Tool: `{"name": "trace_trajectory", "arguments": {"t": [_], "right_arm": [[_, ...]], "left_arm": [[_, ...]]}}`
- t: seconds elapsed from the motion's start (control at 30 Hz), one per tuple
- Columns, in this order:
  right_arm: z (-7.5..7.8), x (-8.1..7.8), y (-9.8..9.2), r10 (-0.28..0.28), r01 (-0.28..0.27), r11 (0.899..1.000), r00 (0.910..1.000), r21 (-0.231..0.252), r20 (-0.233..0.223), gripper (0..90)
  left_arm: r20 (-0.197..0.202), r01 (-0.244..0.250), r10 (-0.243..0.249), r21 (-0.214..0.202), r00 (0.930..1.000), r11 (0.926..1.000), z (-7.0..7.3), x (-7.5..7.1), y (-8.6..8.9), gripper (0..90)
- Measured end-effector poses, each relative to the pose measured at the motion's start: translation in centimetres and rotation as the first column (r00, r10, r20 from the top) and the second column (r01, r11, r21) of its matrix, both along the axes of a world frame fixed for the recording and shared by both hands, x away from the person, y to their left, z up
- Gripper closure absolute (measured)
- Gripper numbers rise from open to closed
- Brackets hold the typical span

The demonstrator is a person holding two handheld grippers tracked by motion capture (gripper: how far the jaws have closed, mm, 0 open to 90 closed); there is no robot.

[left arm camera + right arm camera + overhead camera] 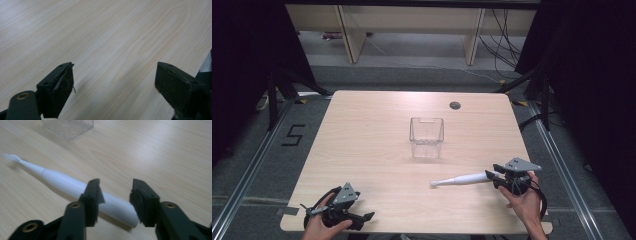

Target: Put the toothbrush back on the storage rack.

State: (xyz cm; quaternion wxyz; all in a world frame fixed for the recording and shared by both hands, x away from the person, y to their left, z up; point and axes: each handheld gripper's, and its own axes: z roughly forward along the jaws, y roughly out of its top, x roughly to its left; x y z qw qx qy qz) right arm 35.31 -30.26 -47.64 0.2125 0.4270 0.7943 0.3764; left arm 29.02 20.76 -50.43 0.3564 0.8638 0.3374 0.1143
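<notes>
A pale wooden table (377,150) stands on a grey floor, dark curtains at both sides. At the near left corner the left tool (362,218) rests low with its jaws wide apart and nothing between them. Near the middle stands a clear bin (426,137), empty as far as I can see. To the right a white toothbrush (460,179) lies flat, head toward the left. The right tool (113,202) is released, its jaws on both sides of the handle end. To grasp well, I think it should go further along the handle before closing, so the toothbrush does not tip.
</notes>
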Motion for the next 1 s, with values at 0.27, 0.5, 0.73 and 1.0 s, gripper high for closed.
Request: {"name": "trace_trajectory", "arguments": {"t": [0.27, 0.5, 0.73, 1.0], "right_arm": [[-0.6, 2.3, -0.3, 0.015, -0.013, 0.997, 0.9997, -0.070, 0.020, 81.7], [-1.0, 2.8, -0.4, 0.007, -0.007, 0.996, 1.0000, -0.086, 0.001, 86.5], [-1.2, 3.2, -0.7, -0.005, 0.003, 0.995, 0.9996, -0.096, -0.026, 86.5], [-1.3, 3.0, -0.6, -0.001, -0.006, 0.995, 0.9979, -0.104, -0.065, 86.5]], "left_arm": [[0.000, 0.001, -0.001, -0.004, 1.0000, 1.0000, 0.0, 0.0, 0.0, 15.3], [0.000, 0.003, -0.003, -0.002, 1.0000, 1.0000, 0.0, -0.1, 0.0, 15.6], [0.001, 0.004, -0.004, 0.000, 1.0000, 1.0000, 0.0, -0.1, 0.0, 15.5], [0.001, 0.002, -0.002, -0.004, 1.0000, 1.0000, 0.0, -0.1, 0.0, 15.5]]}}
